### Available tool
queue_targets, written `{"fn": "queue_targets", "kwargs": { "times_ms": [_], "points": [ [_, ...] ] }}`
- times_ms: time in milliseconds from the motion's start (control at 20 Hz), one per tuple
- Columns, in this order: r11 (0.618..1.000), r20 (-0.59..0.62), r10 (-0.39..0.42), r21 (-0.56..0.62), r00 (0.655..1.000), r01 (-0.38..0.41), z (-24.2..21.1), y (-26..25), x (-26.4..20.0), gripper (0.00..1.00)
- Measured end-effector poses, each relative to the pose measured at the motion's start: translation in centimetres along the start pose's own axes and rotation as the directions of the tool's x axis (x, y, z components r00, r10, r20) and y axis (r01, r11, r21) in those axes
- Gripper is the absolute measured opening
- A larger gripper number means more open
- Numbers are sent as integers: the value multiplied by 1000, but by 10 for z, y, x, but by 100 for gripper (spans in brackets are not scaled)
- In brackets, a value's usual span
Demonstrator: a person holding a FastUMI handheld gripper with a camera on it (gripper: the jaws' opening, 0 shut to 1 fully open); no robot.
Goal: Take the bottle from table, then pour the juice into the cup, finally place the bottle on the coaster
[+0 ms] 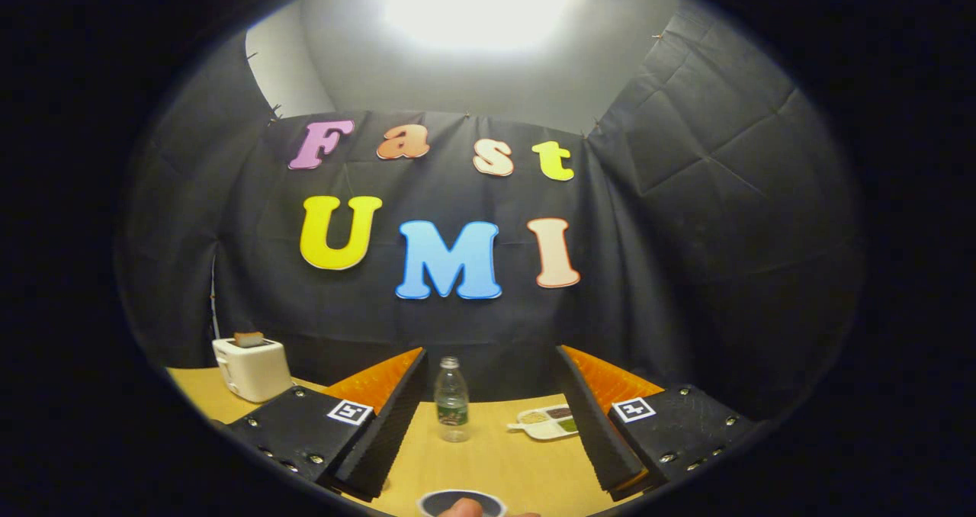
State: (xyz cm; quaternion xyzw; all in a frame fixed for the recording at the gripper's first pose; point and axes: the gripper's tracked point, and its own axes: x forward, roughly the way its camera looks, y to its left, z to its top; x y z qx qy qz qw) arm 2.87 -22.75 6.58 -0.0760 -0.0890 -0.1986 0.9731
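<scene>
Leftmost, a white toaster (252,367) with a brown slice stands on the yellow wooden table (488,471). Further right, the tongs (488,418) hang spread wide, touching nothing; a clear plastic bottle (451,399) stands upright between and beyond them, a divided white dish (546,421) at its right.
</scene>
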Motion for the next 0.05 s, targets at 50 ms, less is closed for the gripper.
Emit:
{"fn": "queue_targets", "kwargs": {
  "times_ms": [50],
  "points": [
    [1000, -10, -12, -16, 1000, 12, -12, -20, 0, 98]
  ]
}}
